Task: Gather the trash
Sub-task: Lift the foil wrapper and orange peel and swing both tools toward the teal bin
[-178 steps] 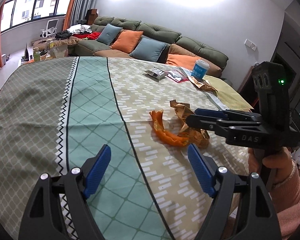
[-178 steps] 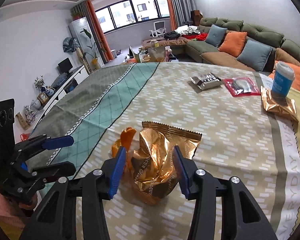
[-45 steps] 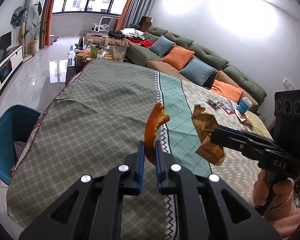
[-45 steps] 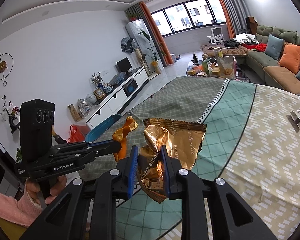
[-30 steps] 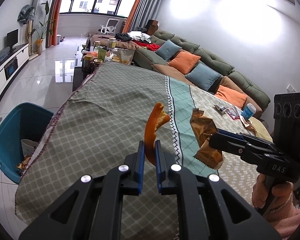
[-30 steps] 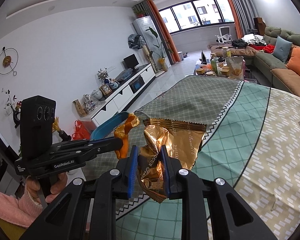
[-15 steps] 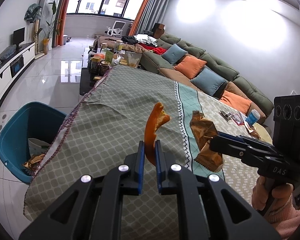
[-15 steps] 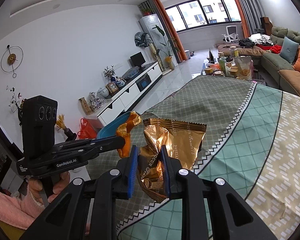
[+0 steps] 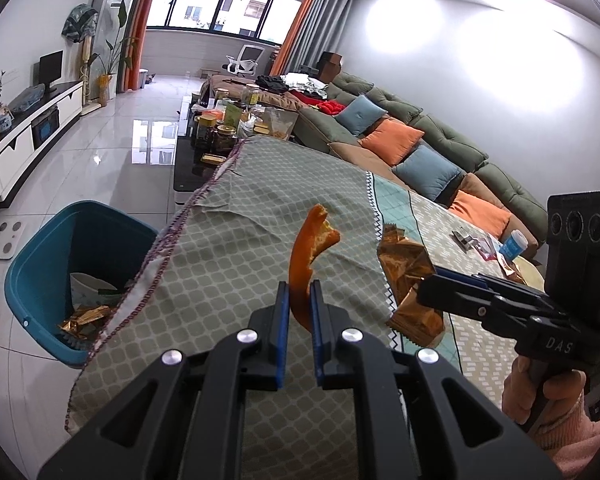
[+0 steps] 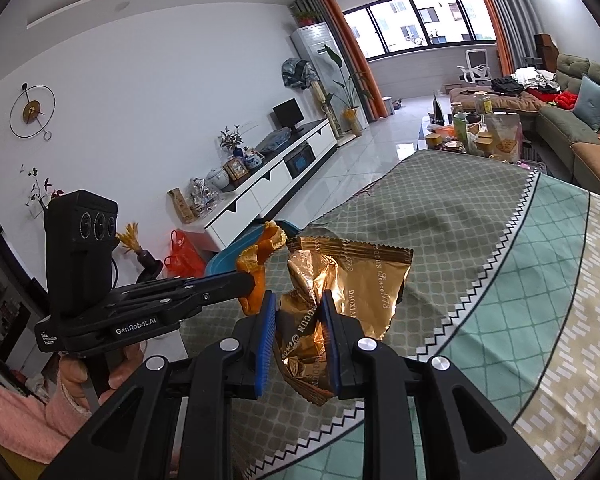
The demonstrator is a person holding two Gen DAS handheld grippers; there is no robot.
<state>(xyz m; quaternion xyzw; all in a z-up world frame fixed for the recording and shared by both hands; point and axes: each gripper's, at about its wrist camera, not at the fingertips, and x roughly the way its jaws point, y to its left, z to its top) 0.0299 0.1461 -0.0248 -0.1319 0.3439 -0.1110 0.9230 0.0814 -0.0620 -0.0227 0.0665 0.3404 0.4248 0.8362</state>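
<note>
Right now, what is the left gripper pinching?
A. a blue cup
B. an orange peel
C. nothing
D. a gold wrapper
B: the left gripper is shut on the orange peel, while the right gripper holds the gold wrapper.

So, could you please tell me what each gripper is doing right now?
Left gripper: shut on the orange peel.
Right gripper: shut on the gold snack wrapper.

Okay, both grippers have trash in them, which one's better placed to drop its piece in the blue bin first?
Probably the left. The left gripper, jaws shut on the orange peel, is on the side of the blue bin beside the table. The right gripper holds the gold wrapper farther over the tablecloth.
</note>
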